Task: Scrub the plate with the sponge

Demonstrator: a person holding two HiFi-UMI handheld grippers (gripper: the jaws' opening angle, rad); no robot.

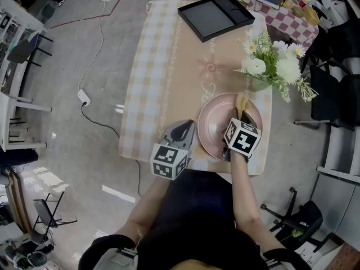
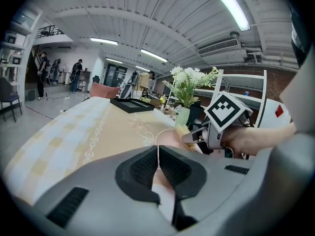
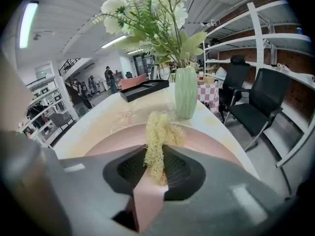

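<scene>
A pink plate (image 1: pixel 212 129) lies near the front edge of the table, close to me. My left gripper (image 1: pixel 193 131) sits at the plate's left rim, and in the left gripper view its jaws (image 2: pixel 158 163) are shut on the thin edge of the plate (image 2: pixel 168 135). My right gripper (image 1: pixel 238 116) is over the right half of the plate, shut on a yellow fibrous sponge (image 1: pixel 242 102). In the right gripper view the sponge (image 3: pixel 160 131) sticks out past the jaws, right gripper (image 3: pixel 157 163), down to the plate (image 3: pixel 214 144). The sponge (image 2: pixel 181 130) also shows in the left gripper view.
A green vase of white flowers (image 1: pixel 271 66) stands just behind the plate on the right. A black tray (image 1: pixel 216 14) lies at the far end of the table (image 1: pixel 160 66). Black chairs (image 1: pixel 337 94) stand to the right, and a cable (image 1: pixel 93 66) runs over the floor at left.
</scene>
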